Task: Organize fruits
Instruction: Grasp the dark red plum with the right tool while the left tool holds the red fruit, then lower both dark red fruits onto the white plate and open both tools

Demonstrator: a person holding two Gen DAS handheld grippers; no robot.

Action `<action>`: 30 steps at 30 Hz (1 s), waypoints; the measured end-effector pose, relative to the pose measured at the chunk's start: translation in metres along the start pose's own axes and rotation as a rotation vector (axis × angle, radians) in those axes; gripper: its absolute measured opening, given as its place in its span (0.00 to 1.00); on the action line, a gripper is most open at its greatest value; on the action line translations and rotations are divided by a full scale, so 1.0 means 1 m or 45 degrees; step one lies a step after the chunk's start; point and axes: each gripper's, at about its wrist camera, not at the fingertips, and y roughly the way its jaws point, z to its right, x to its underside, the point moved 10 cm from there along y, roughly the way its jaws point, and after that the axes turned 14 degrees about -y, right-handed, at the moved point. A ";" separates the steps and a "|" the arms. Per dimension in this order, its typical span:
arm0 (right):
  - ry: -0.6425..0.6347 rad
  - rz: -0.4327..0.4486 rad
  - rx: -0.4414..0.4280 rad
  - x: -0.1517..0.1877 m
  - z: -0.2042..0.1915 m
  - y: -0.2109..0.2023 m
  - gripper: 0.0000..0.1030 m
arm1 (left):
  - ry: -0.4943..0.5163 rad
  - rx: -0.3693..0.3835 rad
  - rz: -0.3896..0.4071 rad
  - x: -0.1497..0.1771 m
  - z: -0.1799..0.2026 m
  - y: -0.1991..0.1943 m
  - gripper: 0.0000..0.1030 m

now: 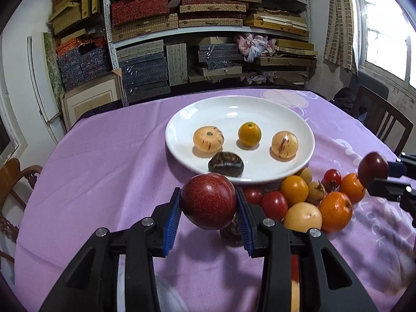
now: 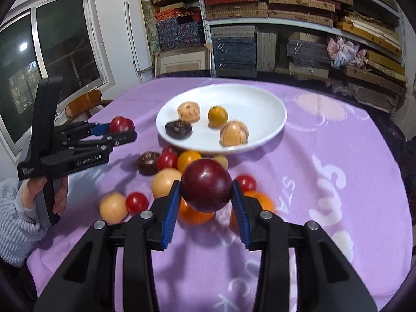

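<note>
My left gripper is shut on a speckled red fruit, held above the cloth just before the white plate. My right gripper is shut on a dark red plum, above the fruit pile. The plate holds two striped pale fruits, a small orange and a dark brown fruit. In the left wrist view the right gripper shows at the right edge with its plum. In the right wrist view the left gripper shows at left with its red fruit.
A pile of loose fruits lies on the purple cloth right of the plate: red tomatoes, oranges, pale yellow fruits. Wooden chairs stand around the table. Shelves of boxes fill the back wall.
</note>
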 end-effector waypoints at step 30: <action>0.078 -0.056 0.078 -0.065 0.058 0.087 0.52 | -0.162 0.051 -0.076 -0.055 0.009 0.074 0.73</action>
